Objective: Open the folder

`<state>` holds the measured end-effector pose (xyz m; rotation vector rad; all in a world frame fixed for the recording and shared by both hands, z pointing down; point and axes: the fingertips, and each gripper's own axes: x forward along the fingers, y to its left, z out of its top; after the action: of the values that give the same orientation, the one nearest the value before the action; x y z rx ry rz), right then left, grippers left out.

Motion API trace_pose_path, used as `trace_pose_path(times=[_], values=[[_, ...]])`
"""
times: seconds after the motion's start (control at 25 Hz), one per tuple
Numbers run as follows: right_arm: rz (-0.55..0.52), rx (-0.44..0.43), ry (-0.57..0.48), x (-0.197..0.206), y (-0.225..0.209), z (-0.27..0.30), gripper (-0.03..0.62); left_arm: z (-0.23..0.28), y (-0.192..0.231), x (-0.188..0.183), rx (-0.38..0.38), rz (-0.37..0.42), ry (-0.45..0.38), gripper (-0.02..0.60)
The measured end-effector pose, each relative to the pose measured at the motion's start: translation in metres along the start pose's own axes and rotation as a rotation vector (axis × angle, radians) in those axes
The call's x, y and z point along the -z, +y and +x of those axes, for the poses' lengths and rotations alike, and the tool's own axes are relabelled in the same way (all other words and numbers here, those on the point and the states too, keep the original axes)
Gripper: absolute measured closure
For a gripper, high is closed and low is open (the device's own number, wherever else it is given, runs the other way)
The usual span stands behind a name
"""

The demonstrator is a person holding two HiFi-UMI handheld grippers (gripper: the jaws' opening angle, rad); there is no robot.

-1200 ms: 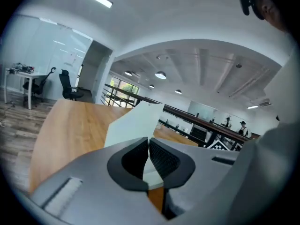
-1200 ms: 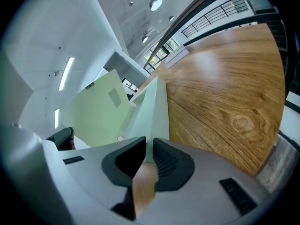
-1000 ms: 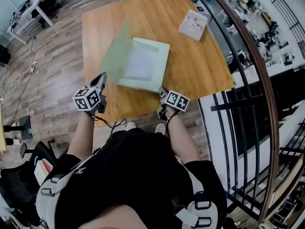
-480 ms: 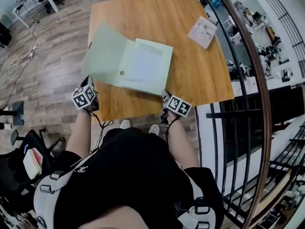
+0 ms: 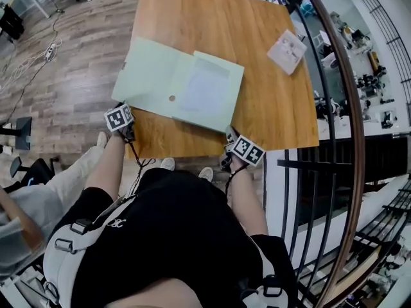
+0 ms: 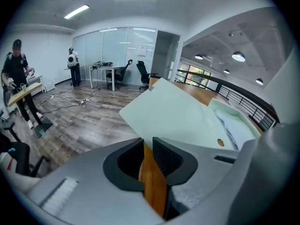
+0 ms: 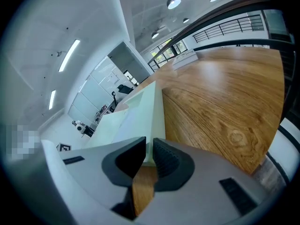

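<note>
A pale green folder (image 5: 183, 85) lies spread wide on the wooden table (image 5: 270, 114). Its cover (image 5: 151, 76) rests flat to the left, and papers (image 5: 205, 92) show in the right half. My left gripper (image 5: 123, 109) is at the cover's near left corner. Its jaws are opening, and a narrow gap shows table wood, with the cover's edge (image 6: 173, 114) just at the tips. My right gripper (image 5: 229, 135) holds the folder's near right corner (image 7: 150, 121); the pads are closed on that thin edge.
A printed sheet (image 5: 287, 51) lies at the table's far right. A dark railing (image 5: 334, 108) runs close along the right side. Another person's legs (image 5: 45, 191) are at the left. The table's near edge is right under both grippers.
The cover swung from upright over to the left and now lies flat. My left gripper came down with it to the table's near left edge. The right gripper stayed put.
</note>
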<state>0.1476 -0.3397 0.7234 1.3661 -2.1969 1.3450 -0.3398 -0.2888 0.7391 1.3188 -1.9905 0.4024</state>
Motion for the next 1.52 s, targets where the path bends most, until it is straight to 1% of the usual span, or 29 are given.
trace_pose_path(times=[0.12,0.2,0.28,0.4,0.48,0.6,0.68,0.76,0.84,0.92,1.0,1.12,1.2,1.28,1.4,1.52], values=[[-0.014,0.01,0.006,0.0,0.002,-0.001,0.542,0.01,0.007,0.014,-0.035,0.02,0.046,0.511],[-0.01,0.008,0.008,0.0,0.003,0.0,0.542,0.014,0.012,0.021,-0.044,0.02,0.068,0.497],[0.004,-0.001,0.007,0.001,0.001,0.0,0.541,0.014,0.011,0.023,-0.036,0.008,0.078,0.491],[0.018,-0.006,0.009,0.0,-0.007,-0.001,0.542,0.011,0.006,0.021,-0.01,-0.018,0.066,0.48],[0.049,-0.017,0.01,-0.001,-0.012,-0.002,0.54,0.005,0.002,0.015,0.007,-0.019,0.042,0.465],[0.084,-0.042,0.019,-0.002,-0.012,0.002,0.54,-0.013,0.002,-0.003,0.011,0.024,-0.019,0.445],[0.059,-0.037,0.028,-0.002,-0.007,0.005,0.54,-0.032,0.008,-0.018,-0.005,0.054,-0.082,0.446],[0.021,-0.03,0.034,-0.002,-0.002,0.006,0.54,-0.053,0.017,-0.03,-0.028,0.054,-0.15,0.445],[-0.017,-0.043,0.018,-0.006,0.002,0.004,0.54,-0.077,0.02,-0.043,-0.036,0.045,-0.222,0.446],[-0.068,-0.054,-0.046,-0.02,0.005,-0.002,0.54,-0.103,0.017,-0.059,-0.023,0.049,-0.298,0.456],[-0.135,-0.045,-0.133,-0.04,0.009,-0.016,0.54,-0.129,0.014,-0.072,-0.007,0.044,-0.367,0.522],[-0.289,-0.009,-0.248,-0.08,0.025,-0.04,0.54,-0.163,-0.001,-0.093,0.02,0.049,-0.452,0.569],[-0.411,0.009,-0.331,-0.109,0.046,-0.06,0.542,-0.181,-0.021,-0.108,0.058,0.076,-0.5,0.577],[-0.51,0.01,-0.438,-0.139,0.073,-0.08,0.55,-0.196,-0.048,-0.127,0.104,0.12,-0.549,0.577],[-0.616,-0.004,-0.602,-0.175,0.118,-0.113,0.584,-0.214,-0.094,-0.153,0.186,0.19,-0.62,0.577],[-0.683,-0.018,-0.711,-0.189,0.153,-0.142,0.588,-0.233,-0.142,-0.162,0.284,0.232,-0.649,0.577]])
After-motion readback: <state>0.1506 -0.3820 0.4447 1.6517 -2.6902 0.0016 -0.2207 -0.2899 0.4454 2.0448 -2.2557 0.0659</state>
